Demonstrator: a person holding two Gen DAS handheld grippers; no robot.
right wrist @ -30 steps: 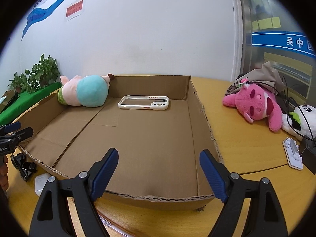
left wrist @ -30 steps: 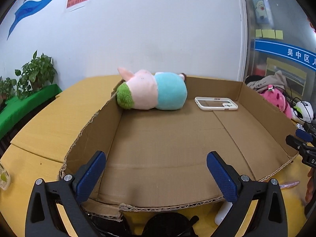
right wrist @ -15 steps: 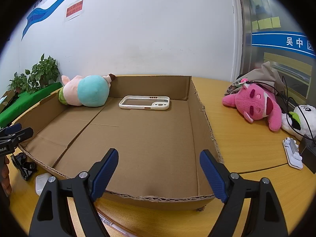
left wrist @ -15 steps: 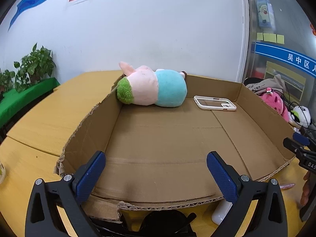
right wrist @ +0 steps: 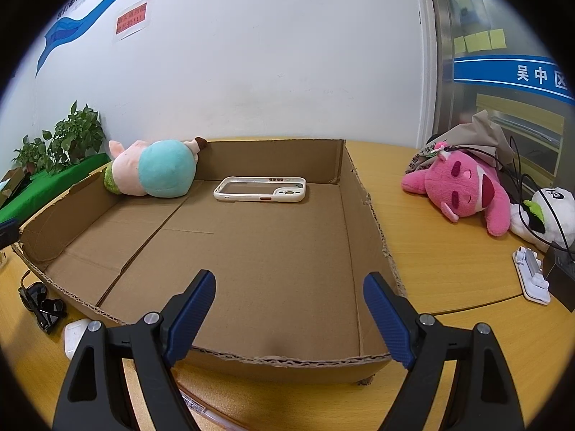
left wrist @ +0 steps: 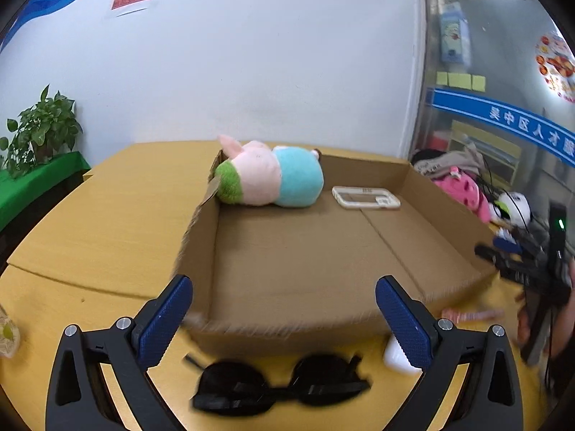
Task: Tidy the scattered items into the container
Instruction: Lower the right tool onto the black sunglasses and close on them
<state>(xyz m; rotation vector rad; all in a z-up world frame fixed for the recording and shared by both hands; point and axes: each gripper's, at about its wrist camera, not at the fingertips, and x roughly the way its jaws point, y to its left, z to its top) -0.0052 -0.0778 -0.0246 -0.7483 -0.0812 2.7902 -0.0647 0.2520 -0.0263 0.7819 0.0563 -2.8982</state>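
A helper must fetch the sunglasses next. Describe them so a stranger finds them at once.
Start at the big cardboard box on the yellow table. Just outside its near wall, on the tabletop, lie the sunglasses. They are black with dark lenses, unlike the small white case beside them.

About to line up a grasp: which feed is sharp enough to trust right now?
Left wrist view: motion-smeared, with the cardboard box near edge and sunglasses soft. Right wrist view: crisp, with the phone case and box rim well defined. Both show fisheye bending and even light.
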